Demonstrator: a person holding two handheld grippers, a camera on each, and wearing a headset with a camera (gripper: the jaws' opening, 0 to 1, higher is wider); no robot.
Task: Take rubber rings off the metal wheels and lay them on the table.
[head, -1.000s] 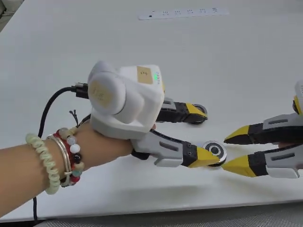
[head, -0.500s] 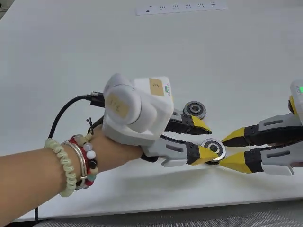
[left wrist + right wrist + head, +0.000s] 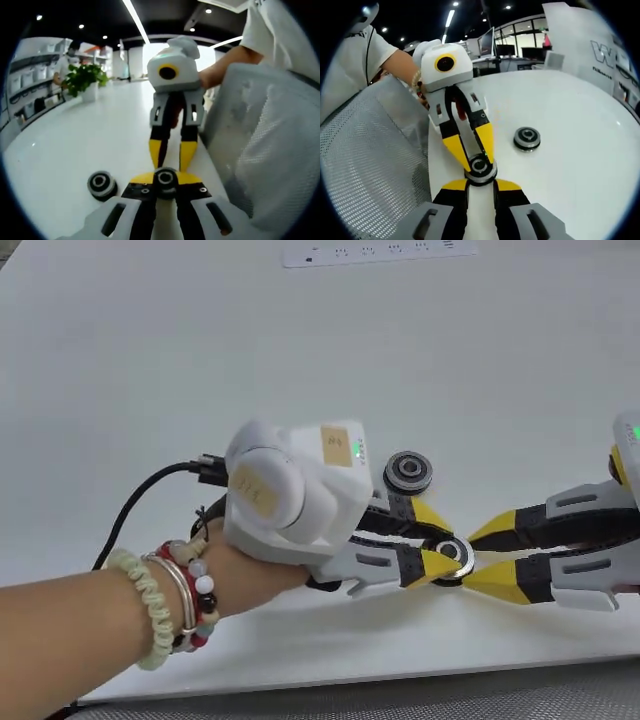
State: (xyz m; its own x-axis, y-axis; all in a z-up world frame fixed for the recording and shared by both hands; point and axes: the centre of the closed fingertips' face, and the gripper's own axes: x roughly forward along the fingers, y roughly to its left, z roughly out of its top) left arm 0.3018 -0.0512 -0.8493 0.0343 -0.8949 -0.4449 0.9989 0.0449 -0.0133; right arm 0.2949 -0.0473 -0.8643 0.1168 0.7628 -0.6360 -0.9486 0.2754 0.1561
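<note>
Left gripper (image 3: 447, 545) pinches a metal wheel (image 3: 457, 554) right at its tips. Right gripper (image 3: 471, 560) comes in nose to nose, its narrow jaws flanking that wheel; whether they grip it, can't tell. Second wheel (image 3: 408, 471) lies on the table (image 3: 200, 360) just beyond.

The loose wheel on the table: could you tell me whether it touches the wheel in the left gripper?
Apart. The right gripper view shows bare table between the loose wheel and the gripped wheel in the left gripper.
</note>
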